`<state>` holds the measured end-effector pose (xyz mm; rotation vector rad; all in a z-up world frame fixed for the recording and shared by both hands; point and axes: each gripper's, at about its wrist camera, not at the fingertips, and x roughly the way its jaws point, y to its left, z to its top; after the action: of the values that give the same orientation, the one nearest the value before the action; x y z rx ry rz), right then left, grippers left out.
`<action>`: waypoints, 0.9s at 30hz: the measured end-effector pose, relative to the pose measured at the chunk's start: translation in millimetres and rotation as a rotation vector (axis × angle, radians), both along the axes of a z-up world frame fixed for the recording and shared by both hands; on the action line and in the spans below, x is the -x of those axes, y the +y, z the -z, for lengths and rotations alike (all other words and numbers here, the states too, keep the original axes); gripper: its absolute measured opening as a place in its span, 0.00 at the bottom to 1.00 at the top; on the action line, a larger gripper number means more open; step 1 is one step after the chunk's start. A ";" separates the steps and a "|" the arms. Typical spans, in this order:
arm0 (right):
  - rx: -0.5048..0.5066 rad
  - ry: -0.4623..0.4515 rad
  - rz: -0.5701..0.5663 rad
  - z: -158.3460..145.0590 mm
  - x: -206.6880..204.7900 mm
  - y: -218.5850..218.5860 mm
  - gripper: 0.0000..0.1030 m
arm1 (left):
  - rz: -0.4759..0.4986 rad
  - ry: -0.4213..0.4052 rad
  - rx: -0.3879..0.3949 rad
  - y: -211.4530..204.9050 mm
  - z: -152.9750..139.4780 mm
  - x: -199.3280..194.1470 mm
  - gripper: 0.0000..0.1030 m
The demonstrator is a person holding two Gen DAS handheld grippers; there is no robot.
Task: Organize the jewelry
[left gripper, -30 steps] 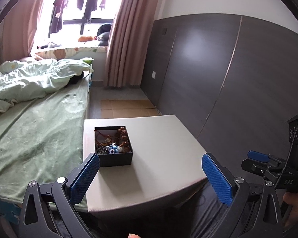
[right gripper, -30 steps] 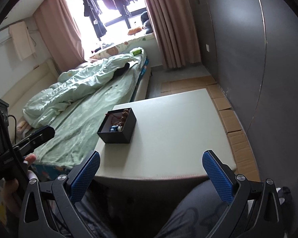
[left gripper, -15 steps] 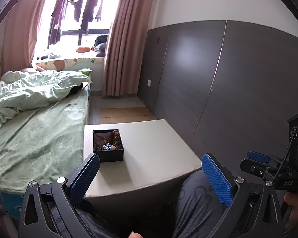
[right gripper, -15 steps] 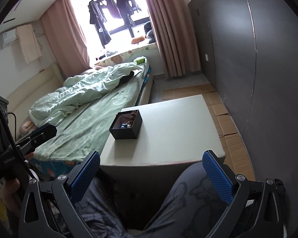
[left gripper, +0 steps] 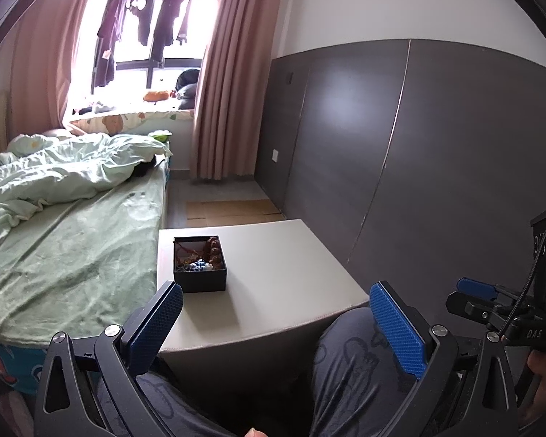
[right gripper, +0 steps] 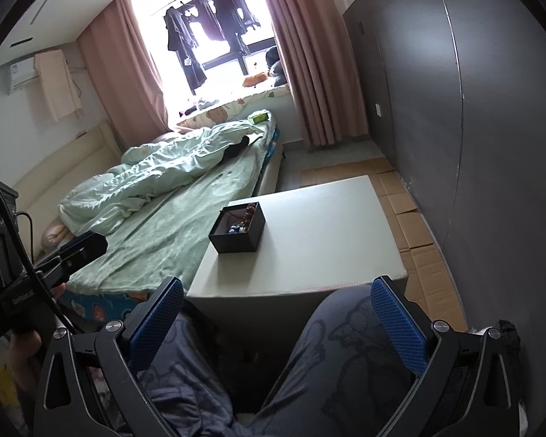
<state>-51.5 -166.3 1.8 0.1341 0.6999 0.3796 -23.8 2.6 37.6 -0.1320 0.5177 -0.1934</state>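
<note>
jewelry (left gripper: 200,256) lies heaped in the black box (left gripper: 199,279) ahead of your left tongs (left gripper: 276,322); both tongs spread, empty. sorted or not, you can't tell.

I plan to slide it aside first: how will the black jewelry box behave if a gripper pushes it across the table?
The black jewelry box is low and flat-bottomed, so it should slide rather than tip. It looks like light card, and the white table seems smooth, so it may skid easily. With no lid, the beads inside could shift.
</note>
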 end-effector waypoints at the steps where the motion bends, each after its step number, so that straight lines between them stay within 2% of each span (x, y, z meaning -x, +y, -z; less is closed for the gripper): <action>1: -0.002 0.002 0.000 0.3 0.4 -0.6 1.00 | 0.001 0.000 0.002 -0.1 0.1 0.7 1.00; 9: -0.002 0.005 0.000 1.9 2.4 -3.6 1.00 | -0.034 -0.015 -0.018 -4.8 -3.6 3.8 1.00; 27: -0.002 0.009 0.003 0.9 2.5 -6.5 1.00 | -0.034 -0.011 -0.032 -11.0 -2.6 3.9 1.00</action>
<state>-54.1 -172.8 0.8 0.1386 0.7076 0.3765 -27.7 -8.5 40.2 -0.1083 0.5070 -0.1528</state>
